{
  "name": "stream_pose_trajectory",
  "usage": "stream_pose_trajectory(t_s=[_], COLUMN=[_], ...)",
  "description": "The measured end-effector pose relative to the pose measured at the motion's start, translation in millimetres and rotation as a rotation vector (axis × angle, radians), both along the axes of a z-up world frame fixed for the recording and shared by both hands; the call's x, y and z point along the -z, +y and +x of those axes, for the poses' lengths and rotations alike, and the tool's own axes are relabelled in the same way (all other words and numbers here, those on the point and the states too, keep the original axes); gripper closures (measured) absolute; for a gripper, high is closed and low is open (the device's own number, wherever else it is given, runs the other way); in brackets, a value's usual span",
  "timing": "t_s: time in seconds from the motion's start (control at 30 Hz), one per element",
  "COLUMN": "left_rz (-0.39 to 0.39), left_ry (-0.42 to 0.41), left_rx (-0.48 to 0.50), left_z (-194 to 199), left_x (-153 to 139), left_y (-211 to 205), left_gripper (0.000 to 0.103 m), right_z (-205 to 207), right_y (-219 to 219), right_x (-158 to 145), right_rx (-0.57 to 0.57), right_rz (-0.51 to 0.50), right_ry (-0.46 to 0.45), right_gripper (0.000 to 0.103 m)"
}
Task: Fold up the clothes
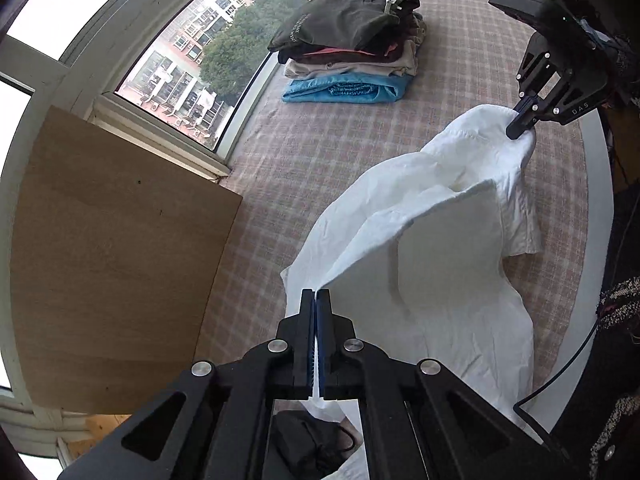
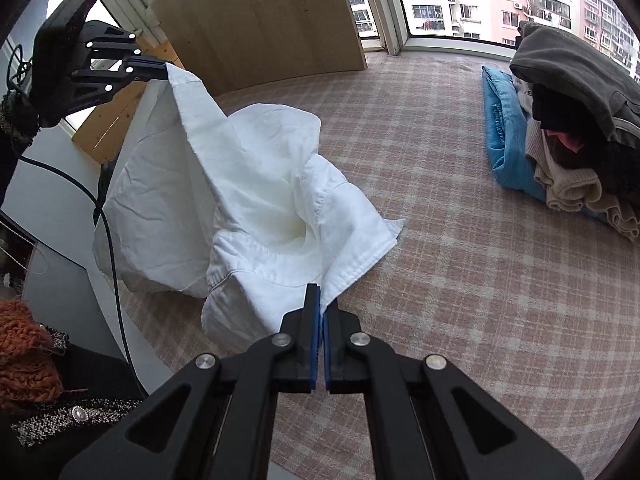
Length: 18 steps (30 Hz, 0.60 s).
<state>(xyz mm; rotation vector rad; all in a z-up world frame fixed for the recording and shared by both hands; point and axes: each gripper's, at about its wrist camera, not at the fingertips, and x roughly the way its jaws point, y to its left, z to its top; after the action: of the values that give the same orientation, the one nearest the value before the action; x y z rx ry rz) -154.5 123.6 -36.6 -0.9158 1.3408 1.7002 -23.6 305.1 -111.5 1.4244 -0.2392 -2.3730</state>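
Two grippers share one white shirt [image 1: 420, 216], each clamped on a different edge, so the cloth hangs stretched between them above the checked bed cover [image 1: 340, 148]. The left gripper [image 1: 317, 300] has its jaws pressed together on a thin fold of hem, the fabric running between the blue pads. The right gripper [image 2: 322, 308] is likewise closed on an edge near the sleeve or collar; which one I cannot tell. Holding two separate points probably serves to lift and spread the shirt so it can be laid flat before folding.

Part of the shirt is raised, while its lower part trails on the cover near the bed's edge. It looks crumpled, with creases, a seam and a cuffed opening showing, not yet folded. A stack of folded clothes [image 1: 352, 44] sits well apart, near the window [image 1: 208, 52], likely where this one belongs next.
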Motion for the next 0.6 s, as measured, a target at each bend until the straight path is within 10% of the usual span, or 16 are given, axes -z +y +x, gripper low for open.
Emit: stream_pose_trajectory(t_s=[0.23, 0.47, 0.6], left_rz=[-0.123, -0.211, -0.213], left_ry=[-0.251, -0.381, -0.506], left_rx=[0.092, 0.165, 0.17], left_z=[-65.3, -96.1, -115.6], left_x=[90.5, 142.3, 150.7], left_y=[60.2, 66.2, 68.4], left_gripper=[0.103, 0.052, 0.045], right_z=[-4.2, -22.1, -28.3], right_y=[13.4, 15.4, 19.4], right_x=[19.2, 38.6, 48.0], right_rx=[0.113, 0.139, 0.16], right_rz=[0.014, -0.028, -0.041], right_ry=[-0.055, -0.119, -0.151], right_gripper=[0.102, 0.101, 0.101])
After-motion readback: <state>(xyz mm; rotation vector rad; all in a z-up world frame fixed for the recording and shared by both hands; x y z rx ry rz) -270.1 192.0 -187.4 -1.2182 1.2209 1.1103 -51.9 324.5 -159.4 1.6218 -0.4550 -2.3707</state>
